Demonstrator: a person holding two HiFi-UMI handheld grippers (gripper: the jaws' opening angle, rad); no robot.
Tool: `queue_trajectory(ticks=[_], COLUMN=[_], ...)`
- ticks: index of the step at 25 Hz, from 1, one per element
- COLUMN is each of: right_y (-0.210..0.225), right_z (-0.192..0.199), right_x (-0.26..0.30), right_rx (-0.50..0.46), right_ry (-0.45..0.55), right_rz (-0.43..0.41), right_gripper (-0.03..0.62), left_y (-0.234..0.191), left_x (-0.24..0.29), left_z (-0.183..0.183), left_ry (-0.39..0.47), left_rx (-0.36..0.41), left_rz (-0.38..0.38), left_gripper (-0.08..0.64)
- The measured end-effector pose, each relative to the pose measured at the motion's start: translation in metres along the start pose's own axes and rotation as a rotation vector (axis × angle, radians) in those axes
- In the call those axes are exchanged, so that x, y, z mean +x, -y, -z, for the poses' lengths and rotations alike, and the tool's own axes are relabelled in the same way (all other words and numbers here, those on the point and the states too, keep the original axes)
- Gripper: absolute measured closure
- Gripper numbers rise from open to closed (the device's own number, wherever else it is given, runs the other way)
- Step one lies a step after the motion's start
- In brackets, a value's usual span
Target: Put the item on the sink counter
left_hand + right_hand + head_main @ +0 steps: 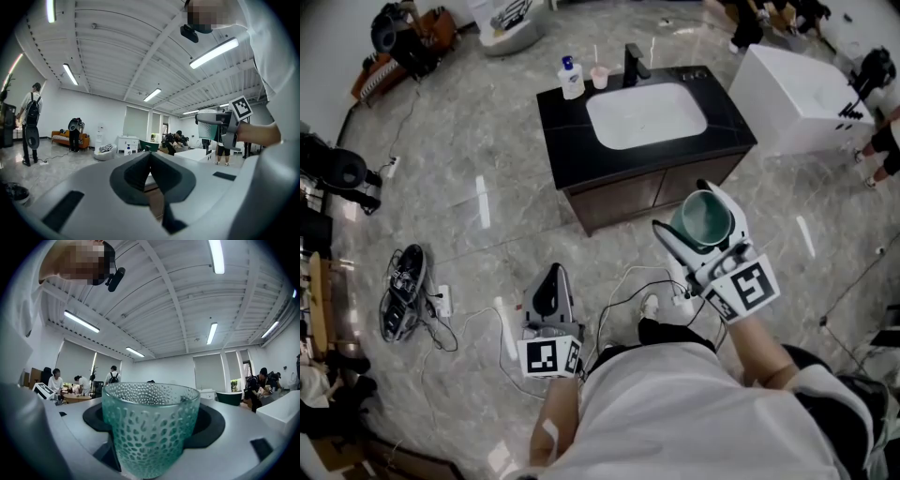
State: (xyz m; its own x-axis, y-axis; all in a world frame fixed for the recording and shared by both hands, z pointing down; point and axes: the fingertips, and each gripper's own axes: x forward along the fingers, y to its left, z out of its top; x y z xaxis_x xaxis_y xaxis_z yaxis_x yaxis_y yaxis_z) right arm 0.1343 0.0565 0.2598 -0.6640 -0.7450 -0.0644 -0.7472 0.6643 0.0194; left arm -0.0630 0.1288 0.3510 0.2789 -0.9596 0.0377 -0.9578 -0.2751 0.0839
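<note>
The right gripper [696, 225] is grasping the green dimpled glass cup [150, 427] upright between its jaws, well short of the sink desk [567, 141] ahead. The left gripper [150, 157] is hanging clenched and empty.

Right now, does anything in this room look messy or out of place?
Mostly the floor: dark shoes lie loose beside a power strip, and white cables trail across the tiles near the person's feet. The sink counter itself looks tidy, and the green glass in the right tool sits upright, nothing spilled.
</note>
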Motion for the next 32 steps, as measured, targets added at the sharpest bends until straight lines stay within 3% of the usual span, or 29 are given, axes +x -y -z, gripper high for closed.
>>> queue_trajectory(ticks=[17,32], right_y=[0.075,0.094], right_z=[0.006,0.007], right_x=[0.033,0.037], right_rx=[0.052,0.039], right_ry=[0.048,0.053], right_rz=[-0.108,-0.168], right_gripper=[0.178,0.178], left_y=[0.019,0.037], left_x=[0.065,0.094], left_z=[-0.016,-0.034], left_ry=[0.003,0.050], left_rx=[0.054,0.084], left_rz=[-0.109,-0.150], left_gripper=[0.558,0.558])
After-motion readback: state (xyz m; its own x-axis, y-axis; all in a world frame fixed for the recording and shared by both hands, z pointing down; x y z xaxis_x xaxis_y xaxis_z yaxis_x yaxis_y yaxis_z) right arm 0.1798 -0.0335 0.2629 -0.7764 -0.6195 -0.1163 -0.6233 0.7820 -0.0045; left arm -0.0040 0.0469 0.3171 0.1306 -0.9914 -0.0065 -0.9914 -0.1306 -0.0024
